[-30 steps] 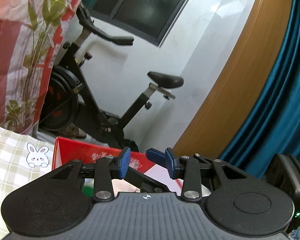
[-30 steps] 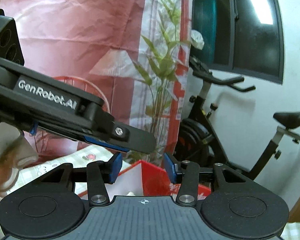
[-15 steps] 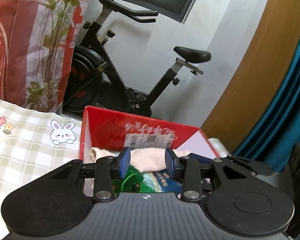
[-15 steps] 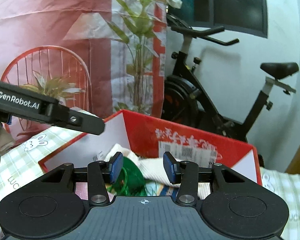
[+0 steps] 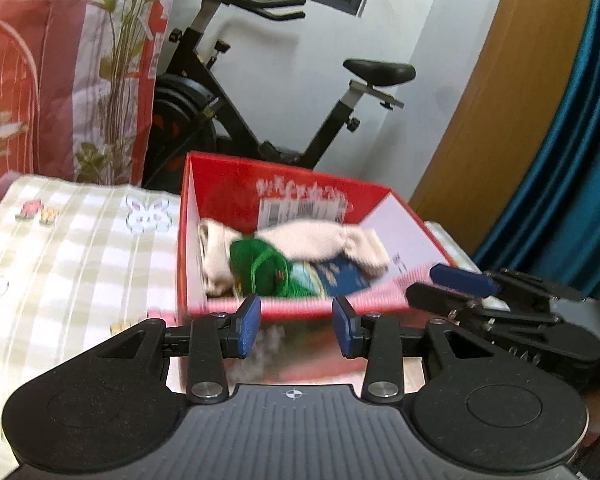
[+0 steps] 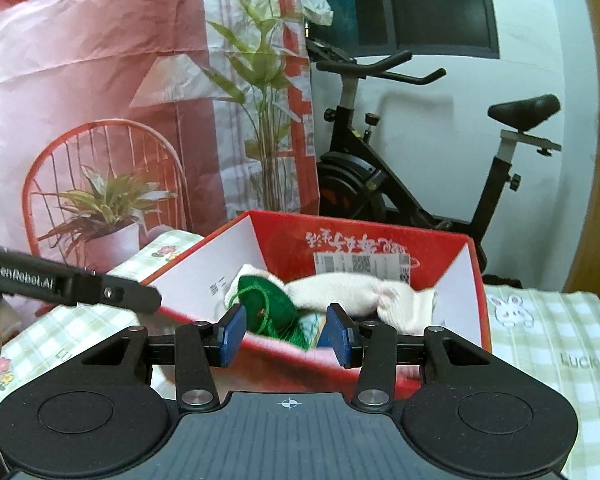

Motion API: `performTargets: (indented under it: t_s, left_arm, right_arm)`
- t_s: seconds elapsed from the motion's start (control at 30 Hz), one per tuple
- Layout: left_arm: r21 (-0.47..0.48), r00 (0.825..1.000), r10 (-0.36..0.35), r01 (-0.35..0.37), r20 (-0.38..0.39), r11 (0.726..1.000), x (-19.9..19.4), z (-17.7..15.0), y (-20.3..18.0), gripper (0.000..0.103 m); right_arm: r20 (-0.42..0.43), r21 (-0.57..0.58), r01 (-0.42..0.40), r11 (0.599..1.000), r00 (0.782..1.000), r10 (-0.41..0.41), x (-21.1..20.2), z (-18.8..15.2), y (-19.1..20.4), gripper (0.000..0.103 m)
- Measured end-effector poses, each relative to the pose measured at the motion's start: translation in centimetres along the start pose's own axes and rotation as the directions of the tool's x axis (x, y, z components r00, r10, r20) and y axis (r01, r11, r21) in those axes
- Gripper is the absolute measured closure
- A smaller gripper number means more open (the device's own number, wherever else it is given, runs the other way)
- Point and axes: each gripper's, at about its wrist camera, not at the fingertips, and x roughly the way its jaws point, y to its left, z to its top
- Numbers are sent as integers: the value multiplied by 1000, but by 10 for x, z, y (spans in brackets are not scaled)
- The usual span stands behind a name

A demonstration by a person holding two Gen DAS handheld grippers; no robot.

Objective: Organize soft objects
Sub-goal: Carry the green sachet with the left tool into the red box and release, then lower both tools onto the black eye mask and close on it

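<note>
Cream knitted cloth [image 6: 352, 294] drapes over green item [image 6: 266, 306] inside red box [image 6: 384, 242].

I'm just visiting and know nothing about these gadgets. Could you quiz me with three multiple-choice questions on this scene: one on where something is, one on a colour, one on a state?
1. Where does the cream sock lie?
A. inside the red box
B. on the checked cloth
C. on the exercise bike

2. What colour is the bundle beside the sock?
A. yellow
B. green
C. purple

3. How is the left gripper?
A. shut on the sock
B. shut on nothing
C. open, holding nothing

Answers: 1 A, the sock rests between the box walls. 2 B, the green bundle touches it. 3 C, a gap shows between its blue pads.
</note>
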Motion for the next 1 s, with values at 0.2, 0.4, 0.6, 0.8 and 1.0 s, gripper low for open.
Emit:
performTargets:
  t_s: [0.2,0.4,0.6,0.8,1.0]
  left_arm:
    - [-21,997,11,-12,-74,1000,5,-34,-1,56]
    - [-5,985,82,-84,-151,996,25,-68,-2,49]
    - [12,973,93,-92,-210,996,38,-89,-3,42]
    - [13,969,125,-125,-214,992,43,-96,0,23]
    - [-24,966,132,-141,-222,990,47,-100,6,13]
  right_arm:
    - [-71,28,25,999,997,-23,-17,-36,-2,59]
    - [-192,26,111,993,976,-104,-14,-84,-3,33]
    - [-245,49,160,986,959,-144,-12,-114,-8,20]
    - [-255,89,174,981,956,-147,-8,-124,-15,9]
    - [-261,136,181,974,955,-141,-5,-131,-22,4]
